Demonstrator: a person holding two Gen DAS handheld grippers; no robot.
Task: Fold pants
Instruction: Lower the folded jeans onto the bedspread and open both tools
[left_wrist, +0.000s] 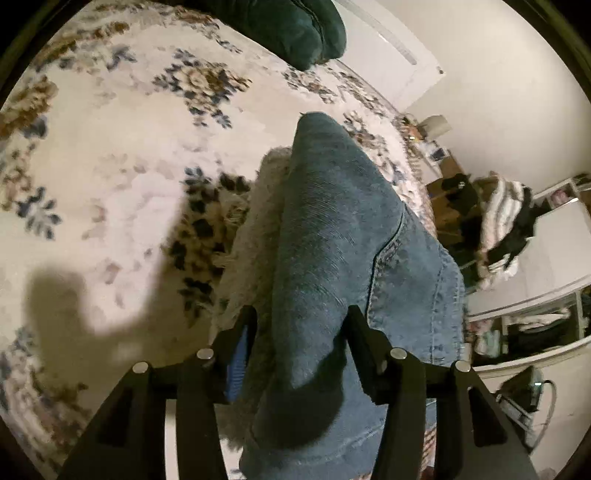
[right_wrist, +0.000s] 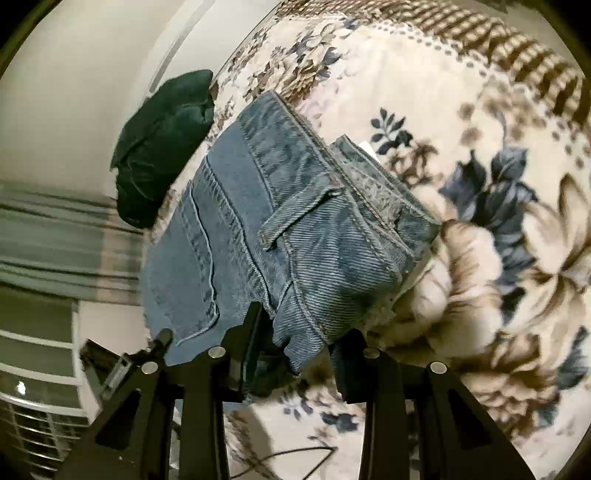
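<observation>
The pants are blue denim jeans (left_wrist: 332, 236), lifted off a floral blanket (left_wrist: 110, 147). In the left wrist view my left gripper (left_wrist: 301, 321) is shut on a thick fold of the jeans, with a frayed pale hem edge on its left side. In the right wrist view my right gripper (right_wrist: 301, 332) is shut on the waistband end of the jeans (right_wrist: 295, 206), where a belt loop and seams show. The denim hangs between both pairs of fingers and hides the pads.
A dark green cushion (left_wrist: 295, 29) lies at the blanket's far edge; it also shows in the right wrist view (right_wrist: 162, 147). White walls, shelves with clothes (left_wrist: 517, 325) and a striped bundle (left_wrist: 498, 229) stand at the right. A cable (right_wrist: 288, 454) lies on the blanket.
</observation>
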